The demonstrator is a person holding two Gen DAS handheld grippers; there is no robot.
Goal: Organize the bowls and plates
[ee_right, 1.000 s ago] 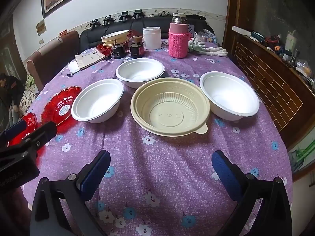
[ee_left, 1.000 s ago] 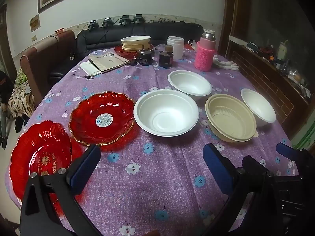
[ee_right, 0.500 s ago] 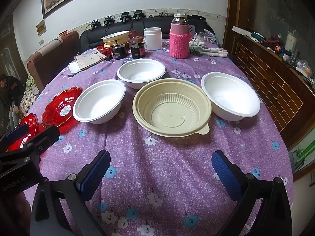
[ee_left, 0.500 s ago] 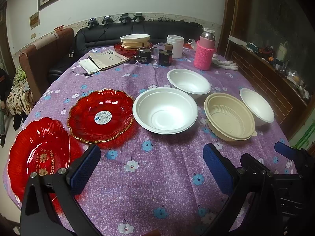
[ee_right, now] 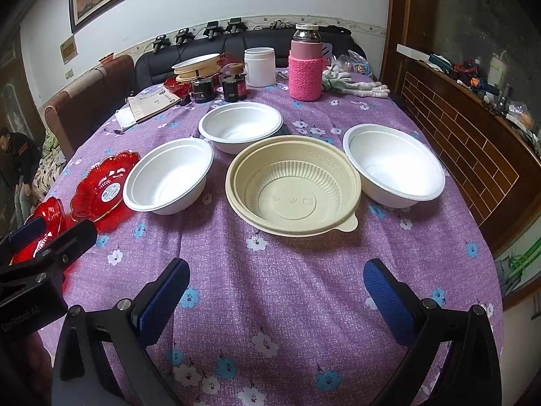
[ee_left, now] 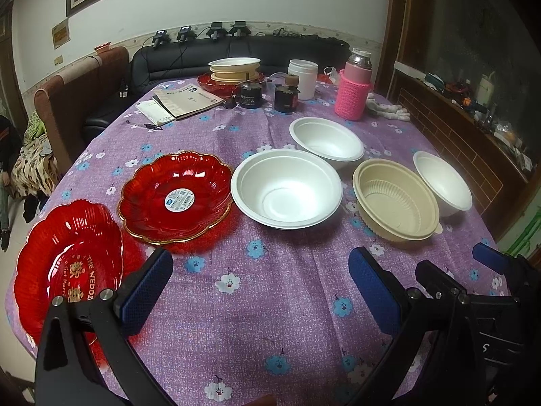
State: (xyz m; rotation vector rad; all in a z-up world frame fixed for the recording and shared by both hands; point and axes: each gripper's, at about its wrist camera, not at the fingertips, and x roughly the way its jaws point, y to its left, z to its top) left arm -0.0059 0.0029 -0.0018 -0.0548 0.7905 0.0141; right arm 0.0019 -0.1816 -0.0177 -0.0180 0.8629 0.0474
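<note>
Two red glass plates lie at the table's left: a near one (ee_left: 64,270) with gold lettering and a farther one (ee_left: 175,196) with a sticker. Three white bowls stand at left (ee_right: 169,176), back (ee_right: 240,128) and right (ee_right: 394,165) of a beige ribbed bowl (ee_right: 292,186). My left gripper (ee_left: 260,287) is open and empty above the near cloth, its left finger beside the near red plate. My right gripper (ee_right: 275,296) is open and empty in front of the beige bowl.
At the far end of the purple flowered tablecloth (ee_right: 270,270) stand a pink-sleeved flask (ee_right: 304,67), a white jar (ee_right: 259,66), two dark jars (ee_right: 218,86), booklets (ee_left: 186,101) and a stack of dishes (ee_left: 235,71). A sofa and a brick-patterned cabinet flank the table.
Both grippers have drawn slightly back and up, so the dishes look a little farther away. Nothing on the table has moved; both grippers stay open.
</note>
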